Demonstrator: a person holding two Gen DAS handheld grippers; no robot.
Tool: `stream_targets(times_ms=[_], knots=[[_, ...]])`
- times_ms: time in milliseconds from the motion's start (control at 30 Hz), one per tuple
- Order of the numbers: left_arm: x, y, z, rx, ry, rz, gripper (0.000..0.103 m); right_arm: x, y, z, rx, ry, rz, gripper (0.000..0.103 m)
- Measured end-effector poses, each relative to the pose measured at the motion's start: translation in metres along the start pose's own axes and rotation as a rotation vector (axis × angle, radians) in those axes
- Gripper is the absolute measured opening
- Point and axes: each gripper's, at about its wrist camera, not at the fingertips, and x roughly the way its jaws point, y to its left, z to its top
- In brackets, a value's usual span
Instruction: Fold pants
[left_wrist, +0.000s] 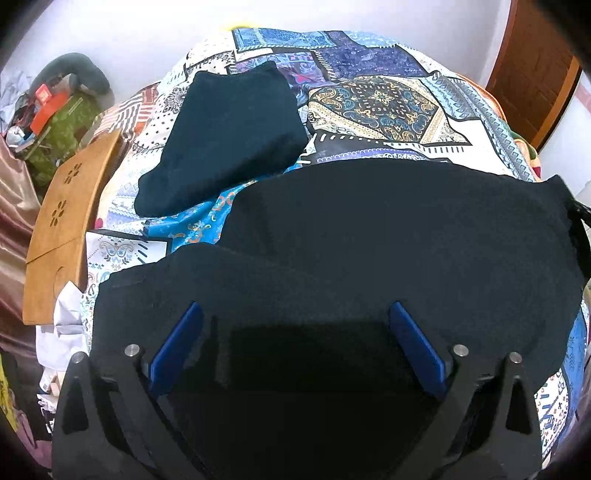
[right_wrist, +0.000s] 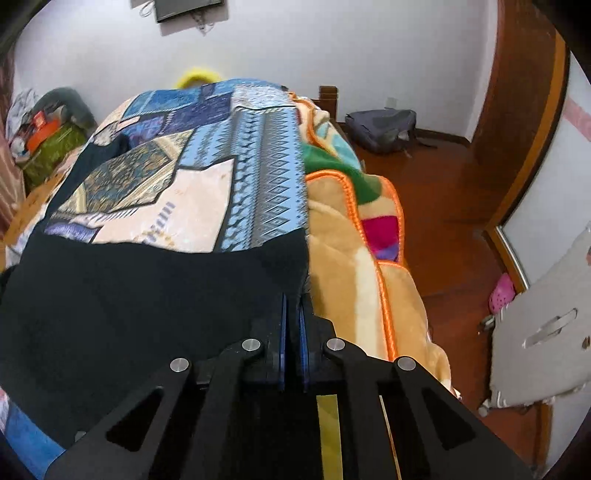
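Dark navy pants (left_wrist: 388, 236) lie spread across the patterned bedspread (left_wrist: 369, 103), filling the near part of the left wrist view. My left gripper (left_wrist: 295, 310) is open, its blue pads (left_wrist: 177, 343) wide apart just above the pants' near edge, holding nothing. My right gripper (right_wrist: 293, 299) is shut on the right edge of the pants (right_wrist: 147, 295), its blue pads (right_wrist: 283, 332) pinching the cloth near the bed's side. A second dark folded garment (left_wrist: 229, 140) lies further back on the left of the bed.
A wooden lap tray (left_wrist: 66, 229) leans at the bed's left. Cluttered bags (left_wrist: 55, 125) sit beyond it. A beige and orange blanket (right_wrist: 354, 258) hangs off the bed's right side. A grey backpack (right_wrist: 384, 129) lies on the wooden floor near a door (right_wrist: 524, 147).
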Motion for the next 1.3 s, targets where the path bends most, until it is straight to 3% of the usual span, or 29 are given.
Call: stream_targets(times_ms=[67, 200, 300, 400, 467, 533, 567, 767, 933, 1100, 1133, 1233, 1300], knots=[[0.000, 0.001, 0.000, -0.006, -0.002, -0.008, 0.103, 0.017, -0.001, -0.002, 0.001, 0.042, -0.040, 0.005], [-0.001, 0.007, -0.002, -0.026, 0.000, -0.036, 0.103, 0.038, -0.010, -0.009, 0.054, 0.149, -0.038, 0.005], [-0.010, 0.020, -0.004, -0.050, -0.009, -0.053, 0.102, 0.019, -0.004, -0.003, 0.039, 0.118, -0.033, 0.006], [-0.024, 0.048, -0.005, -0.086, -0.047, 0.003, 0.102, -0.005, 0.018, 0.016, -0.024, 0.076, -0.023, 0.009], [-0.031, 0.072, -0.008, -0.121, -0.064, 0.028, 0.102, -0.023, 0.039, 0.030, -0.062, 0.030, 0.024, 0.018], [-0.035, 0.101, -0.010, -0.170, -0.071, 0.047, 0.102, -0.040, 0.066, 0.044, -0.099, -0.023, 0.083, 0.035], [-0.036, 0.116, -0.011, -0.192, -0.071, 0.057, 0.102, -0.047, 0.081, 0.049, -0.120, -0.048, 0.116, 0.037], [-0.026, 0.186, -0.026, -0.260, -0.040, 0.106, 0.102, -0.053, 0.184, 0.076, -0.256, -0.067, 0.315, 0.038], [0.000, 0.217, -0.048, -0.313, 0.010, 0.039, 0.102, -0.028, 0.271, 0.084, -0.383, 0.001, 0.425, 0.038], [0.035, 0.219, -0.062, -0.329, 0.086, -0.051, 0.070, 0.007, 0.342, 0.077, -0.512, 0.093, 0.476, 0.038], [0.041, 0.219, -0.063, -0.335, 0.098, -0.081, 0.068, 0.012, 0.353, 0.077, -0.533, 0.111, 0.483, 0.038], [0.042, 0.211, -0.064, -0.307, 0.075, -0.072, 0.062, 0.031, 0.385, 0.074, -0.585, 0.161, 0.500, 0.038], [0.040, 0.206, -0.065, -0.287, 0.068, -0.061, 0.040, 0.043, 0.401, 0.074, -0.609, 0.190, 0.498, 0.038]])
